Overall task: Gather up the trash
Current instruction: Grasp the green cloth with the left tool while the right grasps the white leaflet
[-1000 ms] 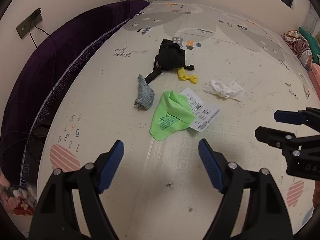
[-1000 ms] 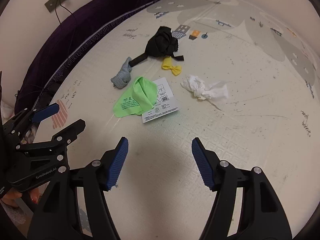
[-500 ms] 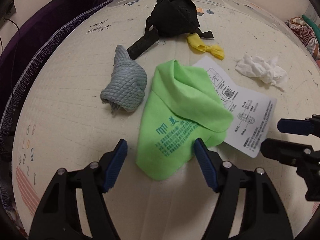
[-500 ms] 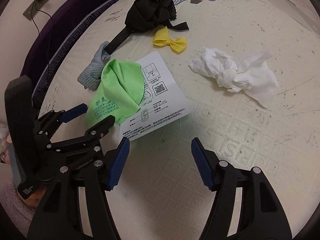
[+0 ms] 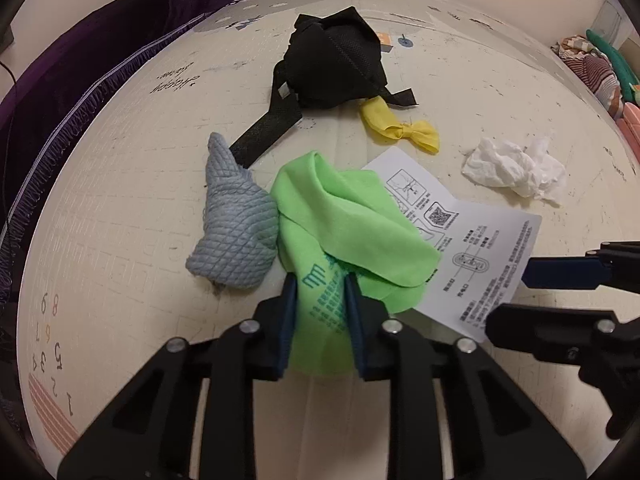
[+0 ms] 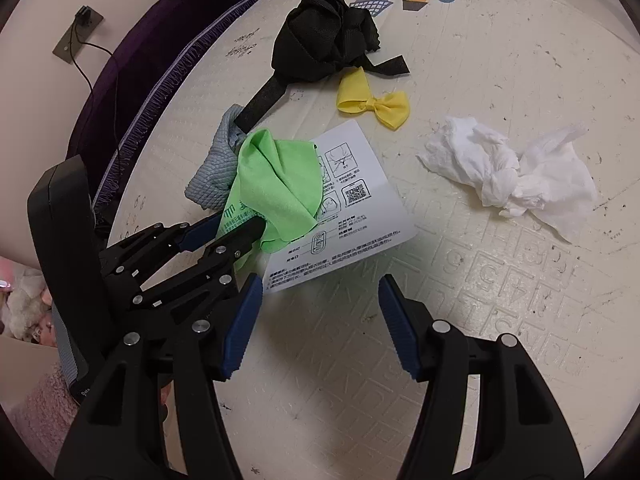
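Trash lies in a loose pile on the cream play mat (image 5: 120, 208). A green cloth (image 5: 352, 232) partly covers a white printed sheet (image 5: 484, 240). My left gripper (image 5: 320, 308) has its jaws closing, and both pads press the cloth's near edge. The right wrist view shows the left gripper (image 6: 236, 232) pinching the green cloth (image 6: 276, 184). My right gripper (image 6: 320, 320) hovers open over bare mat, just short of the printed sheet (image 6: 352, 216). Also here are a grey quilted cloth (image 5: 236, 232), a black strapped bag (image 5: 336, 64), a yellow bow-shaped scrap (image 5: 400, 128) and a crumpled white tissue (image 6: 508, 168).
A dark purple blanket (image 5: 80, 60) runs along the mat's left edge. A wall socket with a cable (image 6: 78, 34) is on the wall behind it. Striped fabrics (image 5: 592, 68) lie at the far right. A fuzzy pink sleeve (image 6: 36, 412) shows at the lower left.
Both grippers have come down and forward onto the pile. The left jaws have narrowed from wide open onto the green cloth's edge. The right jaws stay open.
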The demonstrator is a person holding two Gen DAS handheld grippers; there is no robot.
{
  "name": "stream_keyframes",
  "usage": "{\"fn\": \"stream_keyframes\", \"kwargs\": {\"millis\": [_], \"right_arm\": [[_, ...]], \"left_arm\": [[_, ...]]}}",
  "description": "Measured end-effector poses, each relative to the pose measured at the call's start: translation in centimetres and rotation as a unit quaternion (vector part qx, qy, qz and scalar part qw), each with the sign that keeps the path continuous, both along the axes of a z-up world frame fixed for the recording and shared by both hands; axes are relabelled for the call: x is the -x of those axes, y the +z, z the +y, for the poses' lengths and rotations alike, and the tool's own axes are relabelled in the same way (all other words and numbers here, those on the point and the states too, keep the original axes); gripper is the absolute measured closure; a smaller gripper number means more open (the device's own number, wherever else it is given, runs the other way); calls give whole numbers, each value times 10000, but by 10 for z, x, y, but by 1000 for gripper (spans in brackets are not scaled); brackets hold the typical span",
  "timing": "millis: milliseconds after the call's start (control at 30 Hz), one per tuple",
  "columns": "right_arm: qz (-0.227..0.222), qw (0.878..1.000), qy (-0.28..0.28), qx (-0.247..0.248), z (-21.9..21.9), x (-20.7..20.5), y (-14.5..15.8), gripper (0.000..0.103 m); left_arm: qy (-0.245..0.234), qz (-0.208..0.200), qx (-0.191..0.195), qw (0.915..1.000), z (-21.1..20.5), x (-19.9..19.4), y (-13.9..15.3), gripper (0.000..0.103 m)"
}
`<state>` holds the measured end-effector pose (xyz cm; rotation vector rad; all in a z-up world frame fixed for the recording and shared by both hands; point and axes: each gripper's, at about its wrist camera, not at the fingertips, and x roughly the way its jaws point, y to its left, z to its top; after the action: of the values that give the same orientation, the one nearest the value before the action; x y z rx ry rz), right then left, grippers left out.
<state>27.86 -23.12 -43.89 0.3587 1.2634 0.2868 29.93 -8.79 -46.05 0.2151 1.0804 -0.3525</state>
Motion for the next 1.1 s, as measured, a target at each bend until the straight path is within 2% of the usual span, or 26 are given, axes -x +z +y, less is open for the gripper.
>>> {"fn": "stream_keyframes", "kwargs": {"millis": [33,100,133,167,200,233,300,600,900,1100], "right_arm": [[23,10000,-44,-53,0,-2,-1,44],[31,9999,-115,-124,0,-5,-2,47],[11,9998,-143,-135,0,-7,-1,60],[21,9997,-147,-180,1,-9,-1,67],[44,9996,-148,-228,0,-10,-1,84],[49,9995,-164,-269,0,-11,0,92],[-16,9994,-183,-292,0,-11,5,102],[-459,9984,5,334,8,7,62,103],[-782,9910,50,1087,-4,56,144,103],[-1017,9834,-194,1489,-22,113,204,103]], "left_arm": [[-60,31,39,10000,-2,0,1,98],[-121,42,26,9999,-5,2,2,99],[-157,45,17,9999,-6,3,3,99],[-167,56,21,9998,-6,5,3,99],[-168,69,13,9998,-6,7,3,99],[-170,73,1,9998,-5,10,4,99],[-206,102,19,9997,-4,16,8,99],[-148,181,193,9995,7,52,53,99],[-179,28,385,9991,7,98,138,99],[-592,-191,420,9972,-14,130,200,99]]}}
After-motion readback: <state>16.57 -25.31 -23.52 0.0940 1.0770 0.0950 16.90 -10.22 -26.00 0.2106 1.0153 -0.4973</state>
